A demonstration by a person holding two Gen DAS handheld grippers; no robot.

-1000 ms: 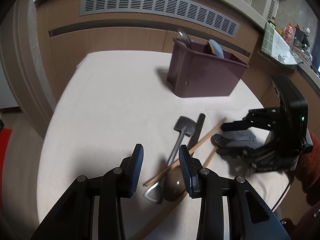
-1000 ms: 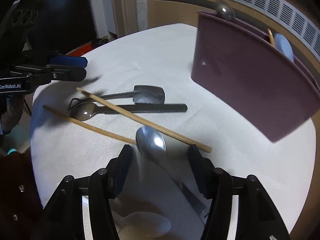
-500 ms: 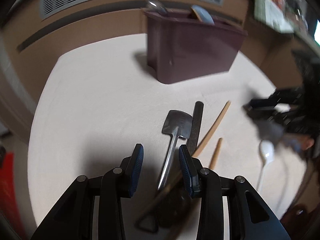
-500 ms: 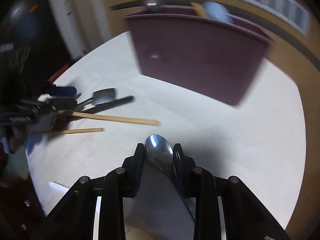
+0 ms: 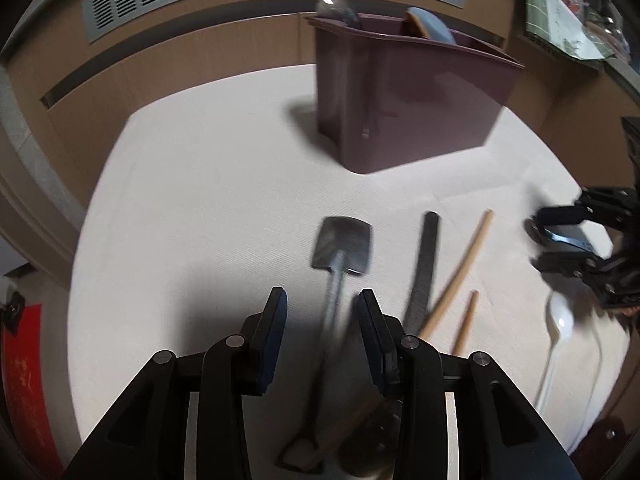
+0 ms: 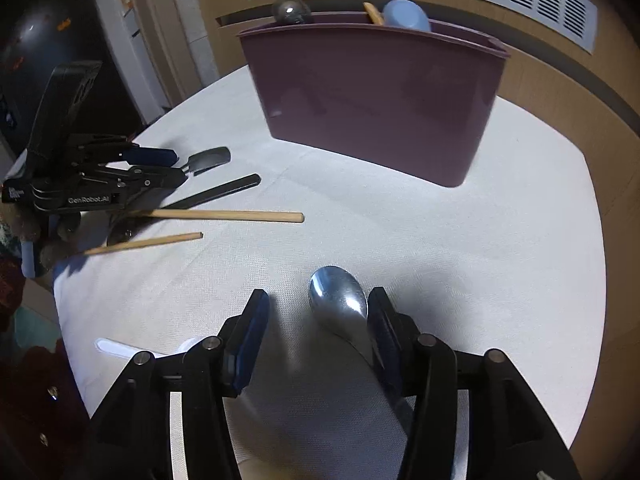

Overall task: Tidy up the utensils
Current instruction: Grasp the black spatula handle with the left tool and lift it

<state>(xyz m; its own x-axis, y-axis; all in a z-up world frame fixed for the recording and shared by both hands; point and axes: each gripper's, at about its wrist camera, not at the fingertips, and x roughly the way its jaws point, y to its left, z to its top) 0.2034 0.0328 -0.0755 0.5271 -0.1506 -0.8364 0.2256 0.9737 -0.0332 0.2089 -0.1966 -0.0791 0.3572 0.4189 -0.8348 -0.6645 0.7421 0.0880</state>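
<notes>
Releasing: right gripper (image 6: 316,320) spread again, steel spoon (image 6: 338,306) between | left gripper (image 5: 323,322) spread over shovel-spoon (image 5: 340,248)

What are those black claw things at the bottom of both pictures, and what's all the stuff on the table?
Each claw is a hand-held gripper. A person holds one in each hand, and a little camera on each one looks out along its two fingers. That gives two pictures, one from each hand.

The left hand-held gripper is open, with the handle of a shovel-shaped spoon between its fingers. The right hand-held gripper is open too, with a shiny metal spoon between its fingers. Neither one is squeezing anything.

On the white table there are also two wooden chopsticks, a flat black utensil, a white plastic spoon and a purple bin for the utensils.
</notes>
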